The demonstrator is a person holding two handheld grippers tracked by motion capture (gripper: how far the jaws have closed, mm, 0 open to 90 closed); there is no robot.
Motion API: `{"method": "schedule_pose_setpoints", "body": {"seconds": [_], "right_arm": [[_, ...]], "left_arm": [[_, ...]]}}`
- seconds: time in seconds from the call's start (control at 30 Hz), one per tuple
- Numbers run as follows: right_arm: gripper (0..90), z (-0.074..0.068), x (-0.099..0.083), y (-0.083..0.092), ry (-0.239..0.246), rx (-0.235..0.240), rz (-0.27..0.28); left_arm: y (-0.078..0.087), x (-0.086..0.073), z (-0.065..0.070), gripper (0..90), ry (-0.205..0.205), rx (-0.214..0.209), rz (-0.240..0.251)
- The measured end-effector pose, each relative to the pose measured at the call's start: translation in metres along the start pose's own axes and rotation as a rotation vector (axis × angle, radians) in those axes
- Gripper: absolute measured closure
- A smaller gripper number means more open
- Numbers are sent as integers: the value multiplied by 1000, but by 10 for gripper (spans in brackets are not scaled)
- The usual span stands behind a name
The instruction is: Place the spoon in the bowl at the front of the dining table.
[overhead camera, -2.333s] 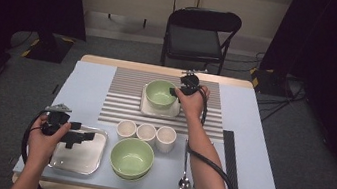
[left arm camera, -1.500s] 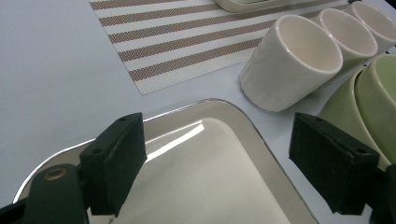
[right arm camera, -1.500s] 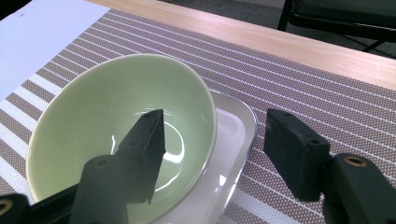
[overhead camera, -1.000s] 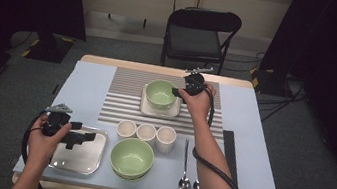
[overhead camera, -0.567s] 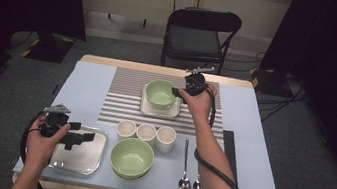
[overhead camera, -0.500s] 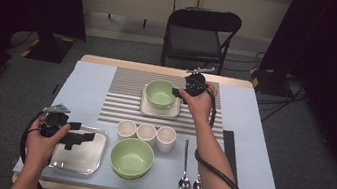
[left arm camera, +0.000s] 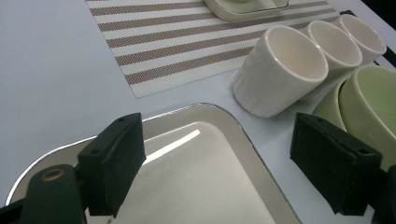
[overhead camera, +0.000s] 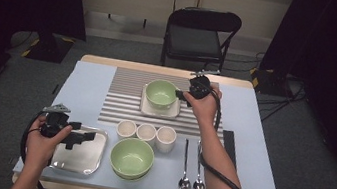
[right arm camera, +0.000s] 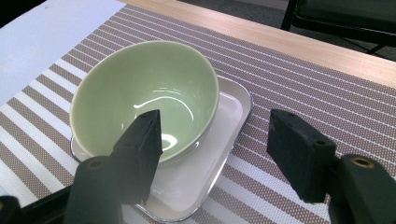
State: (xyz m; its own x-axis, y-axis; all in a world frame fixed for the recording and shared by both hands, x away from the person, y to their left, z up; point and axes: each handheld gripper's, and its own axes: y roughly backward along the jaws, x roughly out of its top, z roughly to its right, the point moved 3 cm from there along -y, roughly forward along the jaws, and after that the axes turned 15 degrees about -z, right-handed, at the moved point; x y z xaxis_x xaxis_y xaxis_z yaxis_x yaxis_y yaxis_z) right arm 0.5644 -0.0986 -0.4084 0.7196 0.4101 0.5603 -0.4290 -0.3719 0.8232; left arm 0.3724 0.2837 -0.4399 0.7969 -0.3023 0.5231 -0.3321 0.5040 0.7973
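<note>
Left gripper (overhead camera: 80,138): you hold it low over the metal tray (overhead camera: 77,159) at the near left corner of the table; its jaws stand wide apart with nothing between them. In the left gripper view the tray's shiny rim runs between the two black jaws.

Tray: it lies flat on the light blue table cover (overhead camera: 81,91), just left of the near green bowl (overhead camera: 132,157).

Cups: 3 cream cups (overhead camera: 146,133) stand upright in a row, touching or nearly so, just behind the near green bowl.

Placemat: the striped placemat (overhead camera: 123,98) lies across the far middle of the table.

Far green bowl (right arm camera: 144,95): it sits upright on a small square white plate (right arm camera: 219,154), which rests on the placemat.

Right gripper (overhead camera: 180,95): you hold it at the bowl's right side. Its jaws are parted; in the right gripper view 1 jaw sits in front of the bowl's near rim and the other stands clear over the placemat. Neither pad presses on the bowl.

Spoons: 2 metal spoons (overhead camera: 184,183) lie side by side near the table's front edge, just left of your right forearm.

Dark strip (overhead camera: 229,144): it lies flat beyond your right forearm.
</note>
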Motion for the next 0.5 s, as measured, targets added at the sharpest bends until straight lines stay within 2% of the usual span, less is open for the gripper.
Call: {"method": "schedule_pose_setpoints", "body": {"seconds": [0.5], "right_arm": [[349,-3,-7,9,10,12,3]], "left_arm": [[0,0,0,176,13,-10,2]]}}
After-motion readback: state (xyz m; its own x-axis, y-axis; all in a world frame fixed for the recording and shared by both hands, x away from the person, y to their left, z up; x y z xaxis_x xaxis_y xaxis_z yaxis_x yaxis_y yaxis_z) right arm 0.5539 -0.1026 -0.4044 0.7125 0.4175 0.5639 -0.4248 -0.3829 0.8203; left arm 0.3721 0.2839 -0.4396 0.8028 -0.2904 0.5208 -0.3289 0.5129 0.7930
